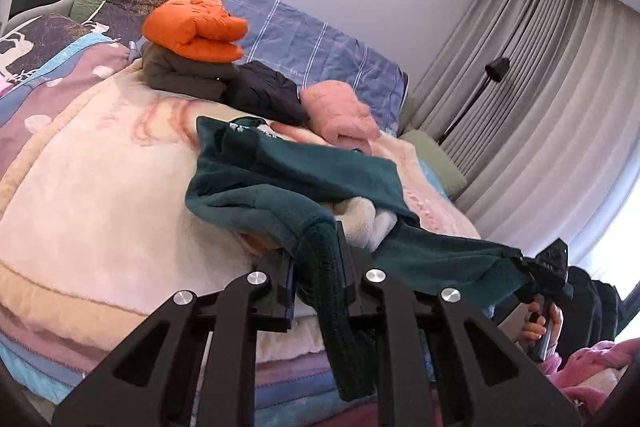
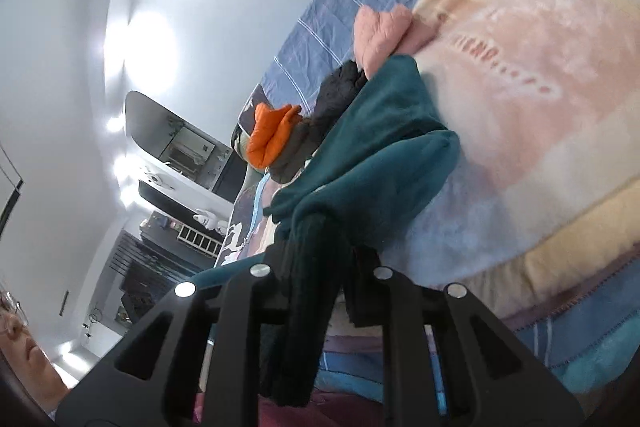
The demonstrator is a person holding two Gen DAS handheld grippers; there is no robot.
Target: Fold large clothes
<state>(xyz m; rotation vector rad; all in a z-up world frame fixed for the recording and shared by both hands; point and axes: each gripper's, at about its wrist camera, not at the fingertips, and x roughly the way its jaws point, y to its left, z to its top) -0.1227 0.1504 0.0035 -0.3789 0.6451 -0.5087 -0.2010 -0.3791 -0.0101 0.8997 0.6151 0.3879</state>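
A dark teal fleece garment (image 1: 296,171) lies crumpled on the pale pink blanket (image 1: 100,211) of the bed. My left gripper (image 1: 320,259) is shut on the garment's dark ribbed hem, which hangs down between the fingers. My right gripper (image 1: 532,267) shows in the left wrist view at the right, shut on another ribbed edge of the same garment. In the right wrist view the right gripper (image 2: 320,259) pinches the ribbed hem, with the teal garment (image 2: 376,131) stretching away over the blanket (image 2: 540,87).
Folded clothes sit at the head of the bed: an orange jacket (image 1: 196,27) on a brown one (image 1: 180,75), a black one (image 1: 268,95), a pink one (image 1: 340,111). Blue striped sheet (image 1: 320,39) behind. Curtains (image 1: 540,107) and a lamp stand (image 1: 496,67) at right.
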